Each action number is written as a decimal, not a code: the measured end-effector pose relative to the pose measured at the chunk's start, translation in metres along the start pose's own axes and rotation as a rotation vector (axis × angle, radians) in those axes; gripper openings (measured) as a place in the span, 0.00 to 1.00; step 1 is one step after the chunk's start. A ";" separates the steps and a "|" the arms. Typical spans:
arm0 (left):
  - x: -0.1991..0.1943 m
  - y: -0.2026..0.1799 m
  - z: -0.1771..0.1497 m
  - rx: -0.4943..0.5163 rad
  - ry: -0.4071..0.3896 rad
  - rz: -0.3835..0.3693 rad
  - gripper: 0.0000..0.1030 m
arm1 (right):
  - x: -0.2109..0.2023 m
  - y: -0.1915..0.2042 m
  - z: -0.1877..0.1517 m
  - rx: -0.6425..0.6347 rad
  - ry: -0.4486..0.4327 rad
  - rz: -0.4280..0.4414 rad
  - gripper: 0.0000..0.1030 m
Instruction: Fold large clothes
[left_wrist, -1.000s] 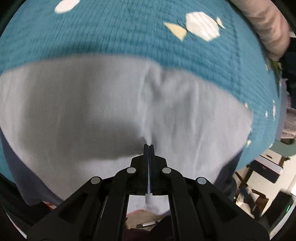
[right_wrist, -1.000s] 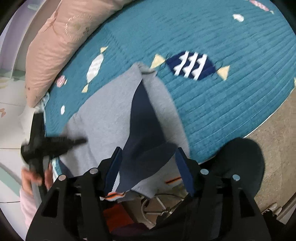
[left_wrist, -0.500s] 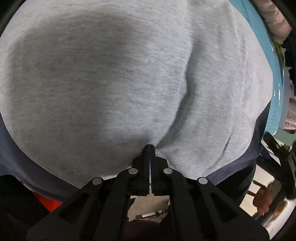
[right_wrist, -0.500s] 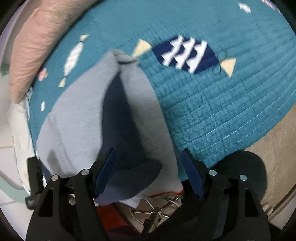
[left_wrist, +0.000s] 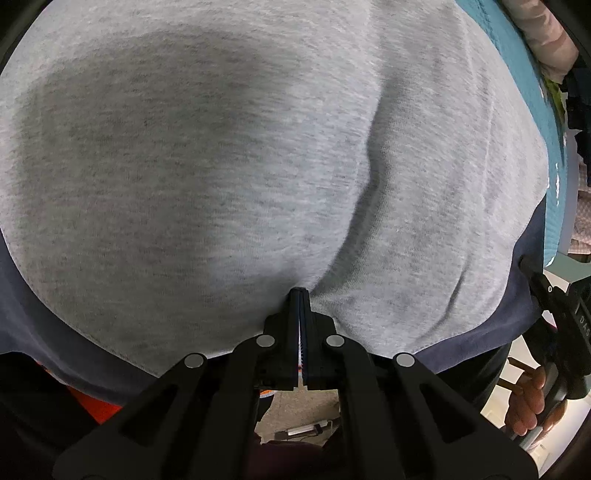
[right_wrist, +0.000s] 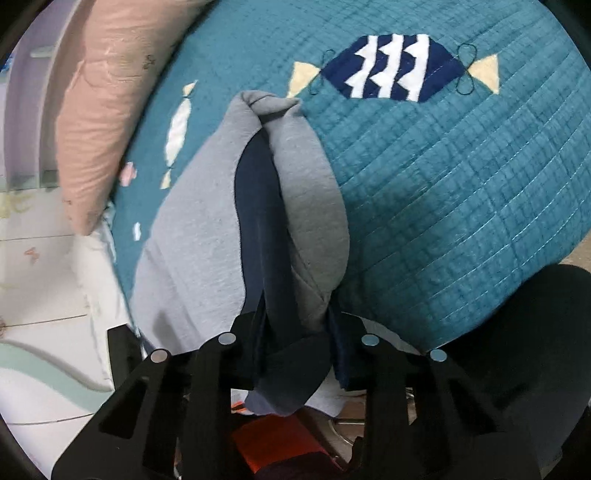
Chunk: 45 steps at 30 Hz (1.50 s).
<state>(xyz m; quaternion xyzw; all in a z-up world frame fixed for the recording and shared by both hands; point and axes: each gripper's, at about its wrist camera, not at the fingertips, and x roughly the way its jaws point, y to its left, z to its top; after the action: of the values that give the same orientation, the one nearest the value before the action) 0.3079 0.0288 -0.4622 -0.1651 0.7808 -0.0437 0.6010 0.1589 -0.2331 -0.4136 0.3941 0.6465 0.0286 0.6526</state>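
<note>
Grey jersey, navy trim: the garment (left_wrist: 258, 166) lies on the teal quilt (right_wrist: 461, 192), bunched lengthwise, its far end just short of the candy patch (right_wrist: 391, 66). Left gripper (left_wrist: 300, 295): fingers together, pinching a thin bit of the grey cloth at the tips; fabric fans out ahead of them and creases run back to the pinch, so this hold looks meant to anchor one edge for the fold. Right gripper (right_wrist: 295, 325): fingers closing, a thick navy-and-grey roll between them; pads appear to touch the roll, full clamp not confirmed. Likely aim: two holds along the near edge to carry it over together. Both grippers point steeply down at the bed. A hand (left_wrist: 528, 398) holding the right tool shows right of the left fingers. Pink pillow (right_wrist: 99, 110) well left of the right fingers
</note>
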 end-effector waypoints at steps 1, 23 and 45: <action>0.000 0.002 0.001 0.000 0.000 -0.002 0.03 | 0.003 -0.002 0.002 -0.019 0.008 -0.027 0.34; 0.007 -0.004 -0.003 0.008 -0.001 0.010 0.03 | -0.003 0.001 0.002 -0.055 0.004 -0.002 0.23; 0.009 -0.003 -0.021 0.042 -0.017 -0.044 0.03 | -0.026 0.189 -0.074 -0.461 0.037 0.006 0.20</action>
<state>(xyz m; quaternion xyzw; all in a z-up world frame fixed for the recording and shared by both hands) 0.2868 0.0209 -0.4639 -0.1699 0.7705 -0.0721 0.6101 0.1799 -0.0814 -0.2772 0.2356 0.6337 0.1848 0.7133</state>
